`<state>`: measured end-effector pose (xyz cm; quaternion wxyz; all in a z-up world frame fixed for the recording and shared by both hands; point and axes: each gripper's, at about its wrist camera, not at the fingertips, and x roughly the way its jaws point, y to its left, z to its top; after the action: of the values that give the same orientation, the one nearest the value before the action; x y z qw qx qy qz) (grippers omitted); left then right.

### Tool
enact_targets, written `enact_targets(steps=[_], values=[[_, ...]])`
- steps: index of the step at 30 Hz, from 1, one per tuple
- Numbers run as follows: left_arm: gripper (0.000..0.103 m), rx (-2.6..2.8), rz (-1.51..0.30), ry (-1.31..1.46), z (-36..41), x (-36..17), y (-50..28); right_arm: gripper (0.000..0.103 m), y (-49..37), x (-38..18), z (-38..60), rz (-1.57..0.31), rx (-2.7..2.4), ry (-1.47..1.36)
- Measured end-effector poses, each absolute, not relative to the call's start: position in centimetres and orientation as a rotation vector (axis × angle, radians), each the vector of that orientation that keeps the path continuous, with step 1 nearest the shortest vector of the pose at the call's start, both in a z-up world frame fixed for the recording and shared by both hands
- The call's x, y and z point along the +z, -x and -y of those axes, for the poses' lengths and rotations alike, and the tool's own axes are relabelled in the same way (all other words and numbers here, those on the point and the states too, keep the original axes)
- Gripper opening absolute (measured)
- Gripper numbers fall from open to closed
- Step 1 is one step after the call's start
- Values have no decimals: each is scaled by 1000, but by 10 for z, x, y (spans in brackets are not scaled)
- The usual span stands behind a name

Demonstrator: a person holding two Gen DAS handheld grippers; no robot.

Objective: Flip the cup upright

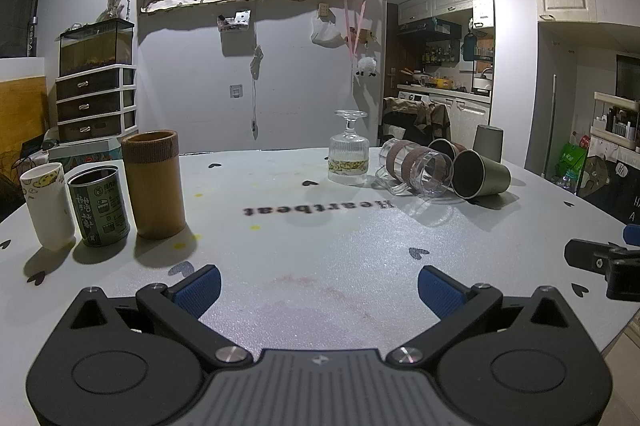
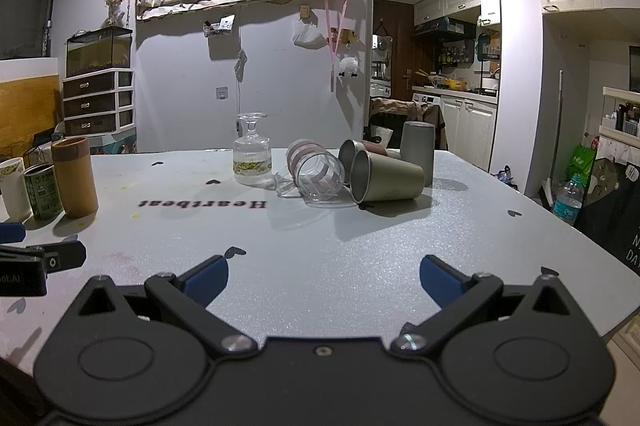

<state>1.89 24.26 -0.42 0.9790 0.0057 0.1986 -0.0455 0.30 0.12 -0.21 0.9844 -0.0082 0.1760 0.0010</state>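
Note:
Several cups sit at the far side of the white table. A clear glass mug with brown bands lies on its side. A gold metal cup lies on its side beside it, with a brown-banded metal cup lying behind. A grey cup stands upside down. A stemmed glass stands upside down. My left gripper is open and empty near the front edge. My right gripper is open and empty, to its right.
A bamboo cup, a green tin and a white cup stand upright at the table's left. The right gripper's finger shows at the left view's right edge. A chair stands behind the table.

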Motion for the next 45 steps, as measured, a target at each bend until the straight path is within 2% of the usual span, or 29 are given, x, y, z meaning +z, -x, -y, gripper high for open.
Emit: enact_targets(steps=[45], values=[[103, -88, -397, -1, -245, -6, -17, 103, -15, -11, -6, -369, 8, 5]])
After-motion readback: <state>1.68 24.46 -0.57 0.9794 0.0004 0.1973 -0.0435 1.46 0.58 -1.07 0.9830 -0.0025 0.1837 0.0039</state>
